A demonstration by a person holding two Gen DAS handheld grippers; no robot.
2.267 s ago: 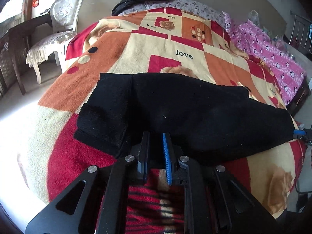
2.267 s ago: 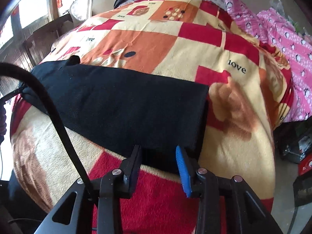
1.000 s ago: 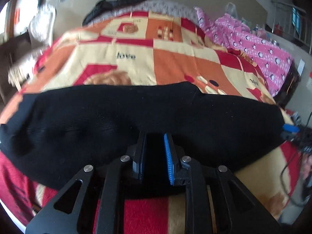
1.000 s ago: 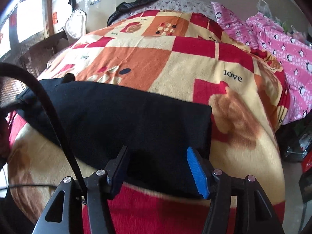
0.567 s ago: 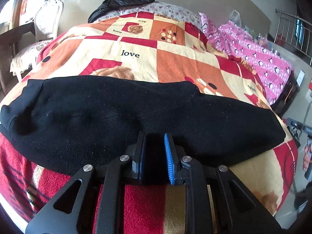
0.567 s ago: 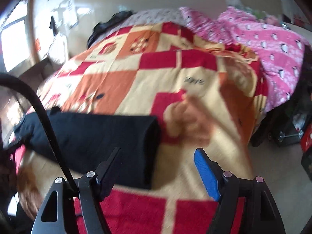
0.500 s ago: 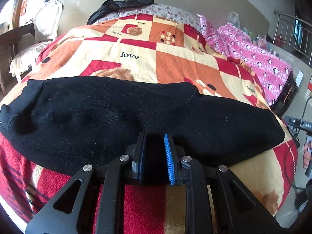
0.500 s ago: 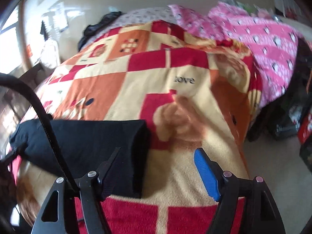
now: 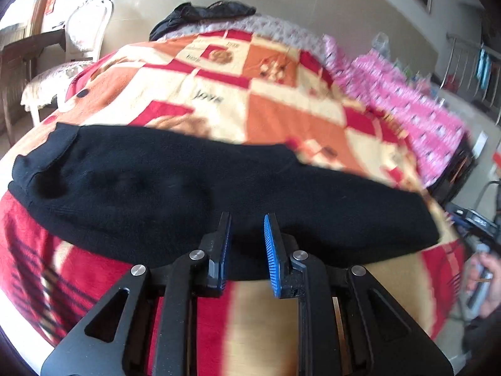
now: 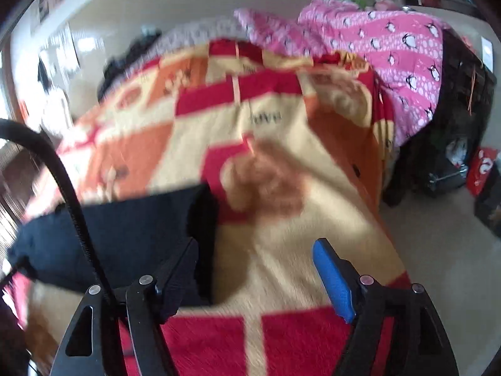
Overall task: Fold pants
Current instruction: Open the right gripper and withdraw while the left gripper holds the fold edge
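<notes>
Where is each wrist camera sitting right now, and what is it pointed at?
Left wrist: behind the left tool, looking down over the black pants on the blanket; a hand shows at right.
Right wrist: behind the open right tool, facing the pants' end and bare blanket; only its cable shows.
Shared: pants, blanket, pink bedding.

bed point(image 9: 281, 119) covered by a red, orange and cream checked blanket point(image 9: 300, 106); black pants point(image 9: 188, 194) lie flat across its near edge.
</notes>
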